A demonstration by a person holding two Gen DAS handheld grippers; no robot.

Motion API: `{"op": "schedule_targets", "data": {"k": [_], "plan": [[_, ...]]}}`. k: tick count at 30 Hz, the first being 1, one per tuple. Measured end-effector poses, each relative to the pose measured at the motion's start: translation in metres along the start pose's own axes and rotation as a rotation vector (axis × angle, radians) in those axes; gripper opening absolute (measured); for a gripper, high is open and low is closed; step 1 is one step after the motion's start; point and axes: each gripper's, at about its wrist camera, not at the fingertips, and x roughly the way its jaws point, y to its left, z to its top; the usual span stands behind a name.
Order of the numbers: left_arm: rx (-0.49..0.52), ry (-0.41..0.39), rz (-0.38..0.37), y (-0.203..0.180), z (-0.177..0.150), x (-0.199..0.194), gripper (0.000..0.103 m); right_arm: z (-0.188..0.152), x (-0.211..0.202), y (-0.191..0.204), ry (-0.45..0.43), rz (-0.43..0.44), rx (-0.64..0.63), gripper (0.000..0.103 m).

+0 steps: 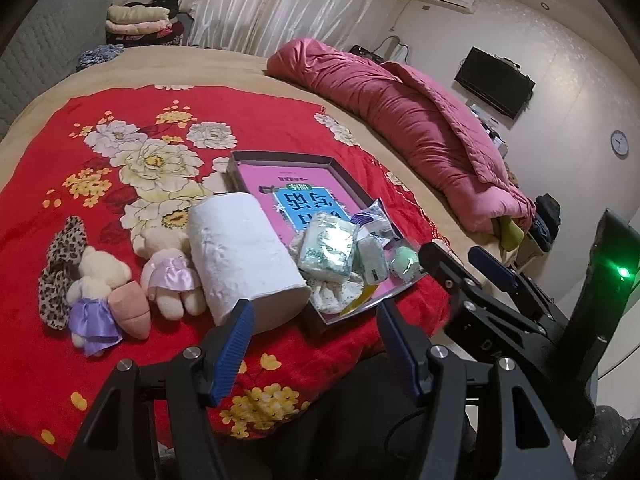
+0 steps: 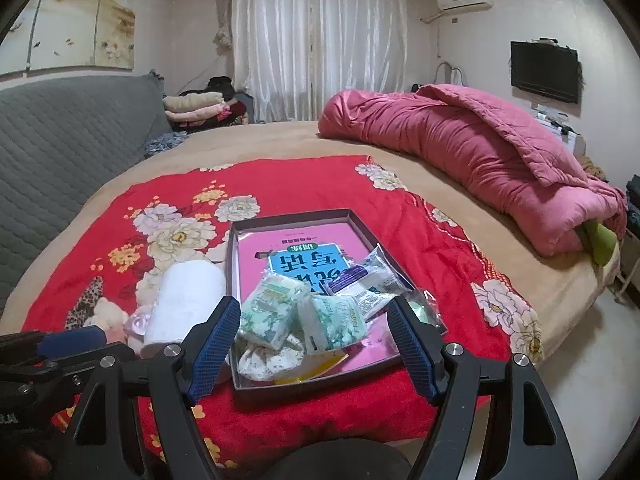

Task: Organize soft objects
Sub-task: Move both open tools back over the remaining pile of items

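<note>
While jaws gape — tray (image 2: 236,280) | pink book (image 2: 296,246) (print inverted) | tissue packs (image 2: 276,304)

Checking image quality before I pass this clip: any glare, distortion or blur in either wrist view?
Left wrist view: glare whitens the tissue pack wrapper, a green LED flares at right, and fisheye bends the bed edge. Right wrist view: dark corner vignetting, the curtain is bright but readable, the tray contents are sharp; no clear motion blur in either.
</note>
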Motion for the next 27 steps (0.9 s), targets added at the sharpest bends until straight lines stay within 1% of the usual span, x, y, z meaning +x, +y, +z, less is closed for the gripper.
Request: {"op": "schedule_targets", "data": {"k": [7, 13, 19, 24, 27], "plan": [[-0.024, -0.016, 0.025, 0.017, -0.002, -0.013, 0.063, -0.001, -0.010, 0.011, 0.002, 0.022, -0.029, 0.077], [-0.054, -0.030, 0.051, 0.037, -0.006, -0.025, 0.063, -0.002, -0.019, 0.028, -0.009, 0.051, -0.086, 0.077], [-0.060, -0.055, 0.065, 0.051, -0.010, -0.043, 0.063, -0.001, -0.026, 0.040, -0.021, 0.072, -0.123, 0.077], [-0.085, -0.067, 0.095, 0.066, -0.017, -0.056, 0.063, 0.000, -0.033, 0.047, -0.025, 0.107, -0.135, 0.077], [-0.106, -0.067, 0.103, 0.076, -0.019, -0.060, 0.063, 0.001, -0.036, 0.055, -0.016, 0.147, -0.148, 0.077]]}}
